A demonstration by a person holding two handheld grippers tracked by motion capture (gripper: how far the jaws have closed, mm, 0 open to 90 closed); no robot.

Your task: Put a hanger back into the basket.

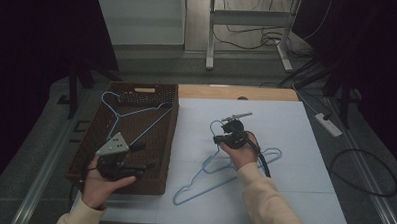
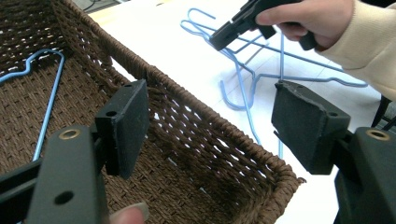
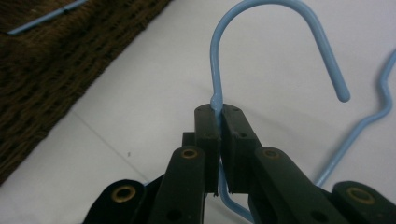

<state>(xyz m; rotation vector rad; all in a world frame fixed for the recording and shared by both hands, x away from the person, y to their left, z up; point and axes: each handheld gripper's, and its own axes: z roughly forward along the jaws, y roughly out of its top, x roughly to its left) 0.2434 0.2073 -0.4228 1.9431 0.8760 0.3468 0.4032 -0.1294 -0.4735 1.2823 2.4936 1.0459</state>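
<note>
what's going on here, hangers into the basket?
Looks like it. The right gripper is shut on the neck of a blue wire hanger, just under its hook, on the white table cover. More blue hangers lie tangled beside it. The left gripper is open, empty, over the brown wicker basket, which already holds one hanger.

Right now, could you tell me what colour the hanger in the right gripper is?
Light blue hanger, clearest in the right gripper view.
</note>
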